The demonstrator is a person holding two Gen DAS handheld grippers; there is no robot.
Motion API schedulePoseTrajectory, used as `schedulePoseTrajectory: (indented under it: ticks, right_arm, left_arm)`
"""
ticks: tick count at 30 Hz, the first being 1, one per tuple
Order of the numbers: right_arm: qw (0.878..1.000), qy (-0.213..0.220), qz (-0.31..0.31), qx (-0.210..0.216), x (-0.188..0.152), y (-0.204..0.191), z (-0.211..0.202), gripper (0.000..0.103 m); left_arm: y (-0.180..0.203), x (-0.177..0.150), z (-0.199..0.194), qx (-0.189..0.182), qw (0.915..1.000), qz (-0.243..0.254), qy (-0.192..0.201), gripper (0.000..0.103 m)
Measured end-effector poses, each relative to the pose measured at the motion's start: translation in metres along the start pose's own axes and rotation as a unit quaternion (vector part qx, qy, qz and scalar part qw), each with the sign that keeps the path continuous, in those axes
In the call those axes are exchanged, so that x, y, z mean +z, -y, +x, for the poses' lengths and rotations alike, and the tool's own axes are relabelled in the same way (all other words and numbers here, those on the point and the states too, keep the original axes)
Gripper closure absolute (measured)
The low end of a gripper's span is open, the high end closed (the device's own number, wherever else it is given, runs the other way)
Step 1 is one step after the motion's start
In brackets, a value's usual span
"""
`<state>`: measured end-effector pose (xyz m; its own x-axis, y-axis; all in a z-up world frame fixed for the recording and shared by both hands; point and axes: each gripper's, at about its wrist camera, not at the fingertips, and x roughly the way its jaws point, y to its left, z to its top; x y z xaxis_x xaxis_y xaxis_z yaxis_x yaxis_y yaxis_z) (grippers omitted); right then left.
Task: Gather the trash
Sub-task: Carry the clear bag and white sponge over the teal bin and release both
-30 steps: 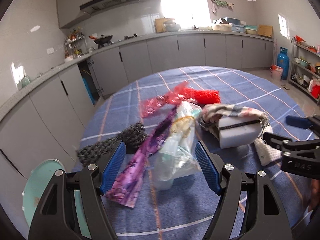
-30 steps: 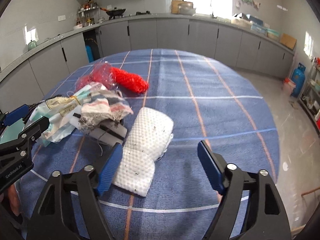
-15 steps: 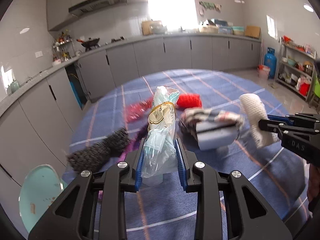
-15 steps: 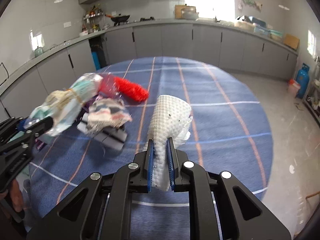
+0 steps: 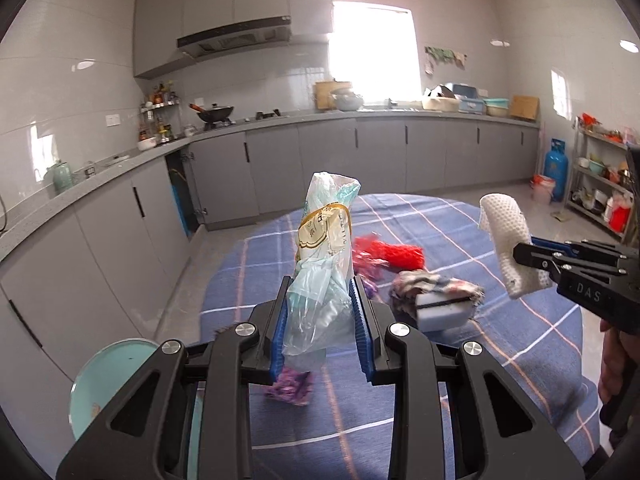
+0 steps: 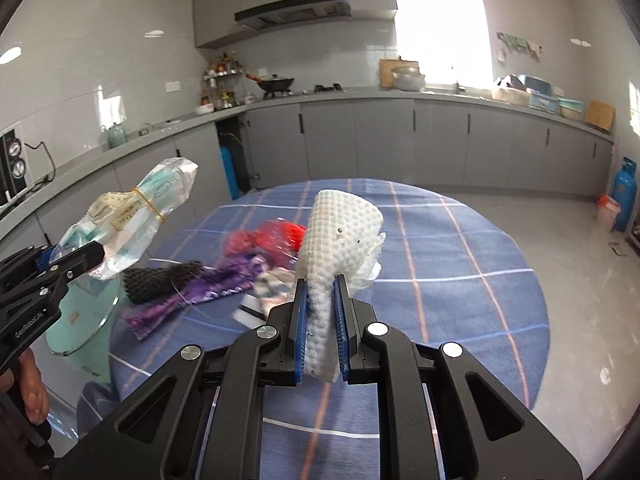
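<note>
My left gripper (image 5: pixel 320 320) is shut on a clear plastic bag (image 5: pixel 324 248) with pale green and cream wrappers, held upright above the table; the bag also shows in the right wrist view (image 6: pixel 132 216). My right gripper (image 6: pixel 322 320) is shut on a white foam net sleeve (image 6: pixel 340 232), raised above the table; it shows at the right of the left wrist view (image 5: pixel 506 240). On the blue checked tablecloth (image 6: pixel 460 256) lie a red net (image 5: pixel 394 254), a striped rag over a white sponge (image 5: pixel 440 304), a purple wrapper (image 6: pixel 192 296) and a black net (image 6: pixel 160 280).
A teal bin with a round rim (image 5: pixel 108 384) stands by the table's left edge, also seen in the right wrist view (image 6: pixel 80 320). Grey kitchen cabinets (image 5: pixel 320 160) run behind. A blue gas cylinder (image 5: pixel 556 168) and a shelf stand at the far right.
Both grippers closed on their items a second ago and have since lifted them higher off the table, tilting the views up toward the kitchen.
</note>
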<state>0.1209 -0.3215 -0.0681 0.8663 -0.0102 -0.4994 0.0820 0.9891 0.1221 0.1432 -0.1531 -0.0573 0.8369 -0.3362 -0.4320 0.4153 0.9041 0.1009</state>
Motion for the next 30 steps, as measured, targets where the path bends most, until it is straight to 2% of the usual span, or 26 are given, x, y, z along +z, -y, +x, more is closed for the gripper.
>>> schedulePoseTrajectory:
  ticks: [14,30]
  right_arm:
    - [0.995,0.033,-0.041,0.079,0.018,-0.074,0.015,0.089]
    - [0.988,0.038,-0.074,0.132,0.029,-0.136,0.034,0.089]
  left_arm:
    - [-0.051,0.002,-0.031,0.052,0.9983,-0.022,0.013,0.074]
    - [-0.109,-0.016,-0.05,0.113,0.9926,-0.044,0.004,0.074]
